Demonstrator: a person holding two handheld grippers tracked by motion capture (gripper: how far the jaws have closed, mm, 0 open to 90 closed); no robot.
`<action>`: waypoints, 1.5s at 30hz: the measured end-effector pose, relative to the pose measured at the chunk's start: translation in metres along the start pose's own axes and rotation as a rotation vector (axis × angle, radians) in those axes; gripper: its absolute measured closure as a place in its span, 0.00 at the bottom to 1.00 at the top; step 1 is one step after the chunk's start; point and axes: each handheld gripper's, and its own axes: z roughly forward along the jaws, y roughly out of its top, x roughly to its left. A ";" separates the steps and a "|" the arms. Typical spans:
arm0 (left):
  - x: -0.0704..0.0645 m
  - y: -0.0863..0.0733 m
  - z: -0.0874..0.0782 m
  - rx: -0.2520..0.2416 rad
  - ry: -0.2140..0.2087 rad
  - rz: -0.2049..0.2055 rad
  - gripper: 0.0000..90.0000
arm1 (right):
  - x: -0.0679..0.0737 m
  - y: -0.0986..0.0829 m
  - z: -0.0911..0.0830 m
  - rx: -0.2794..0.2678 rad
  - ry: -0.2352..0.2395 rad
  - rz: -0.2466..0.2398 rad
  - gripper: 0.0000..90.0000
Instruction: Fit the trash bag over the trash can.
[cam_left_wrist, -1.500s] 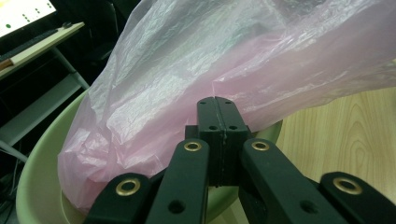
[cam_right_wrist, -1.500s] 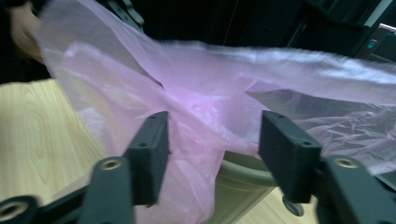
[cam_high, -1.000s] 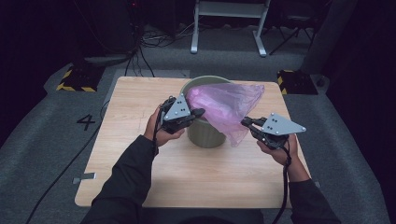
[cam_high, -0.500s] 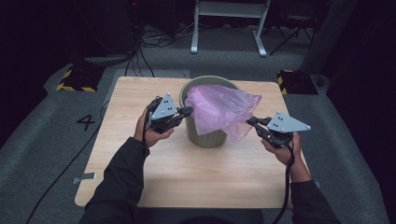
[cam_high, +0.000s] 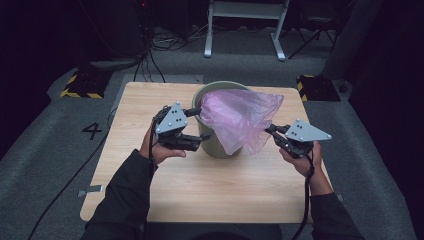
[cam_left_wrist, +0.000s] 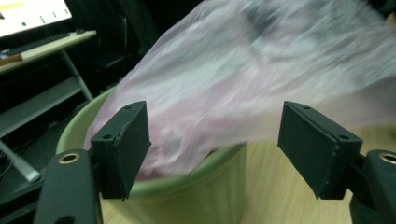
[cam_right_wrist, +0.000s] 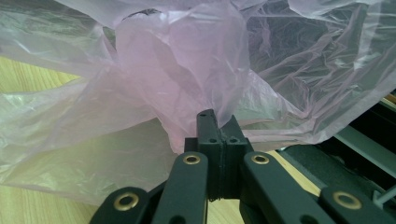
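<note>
**Pink bag half over the bin, one gripper pinching, one spread**

Centre of the wooden table (cam_high: 150, 210): a pale green plastic bin (cam_high: 220, 145) stands upright, and a thin pink plastic bag (cam_high: 240, 117) is draped across its mouth and spilling down its side toward 4 o'clock. The bag's far edge sits over the rim at about 12 o'clock; on the 9 o'clock side the green rim is bare.

Right gripper (cam_high: 272, 131), out at 3 o'clock from the bin: jaws pressed together with a fold of the bag caught between them. The right gripper view confirms it, the two black pads meet flat and the pink film (cam_right_wrist: 187, 93) rises straight out of the seam, crumpled and translucent. The bag is stretched from the bin out to that pinch.

Left gripper (cam_high: 200, 122), at 9 o'clock, tight against the bin's wall: jaws spread wide, nothing between them. In the left gripper view the two pads stand well apart, the green rim (cam_left_wrist: 187, 186) runs below and between them, and the bag (cam_left_wrist: 243, 84) billows just beyond, blurred. One jaw reaches toward the rim near the bag's edge in the high view, the other lies lower beside the bin's outer wall; whether either touches the plastic, I cannot tell.

Both hands grip their tools, dark sleeves coming in from 6 o'clock.
</note>
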 end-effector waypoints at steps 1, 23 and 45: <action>-0.004 0.004 0.000 -0.006 -0.006 -0.002 0.27 | 0.000 0.000 0.000 0.002 -0.001 -0.002 1.00; -0.055 0.037 0.048 0.134 0.112 0.092 0.58 | 0.001 -0.001 -0.001 0.012 -0.017 -0.014 1.00; 0.021 -0.004 -0.003 0.152 0.199 -0.105 1.00 | -0.004 -0.024 -0.006 0.065 0.016 0.019 1.00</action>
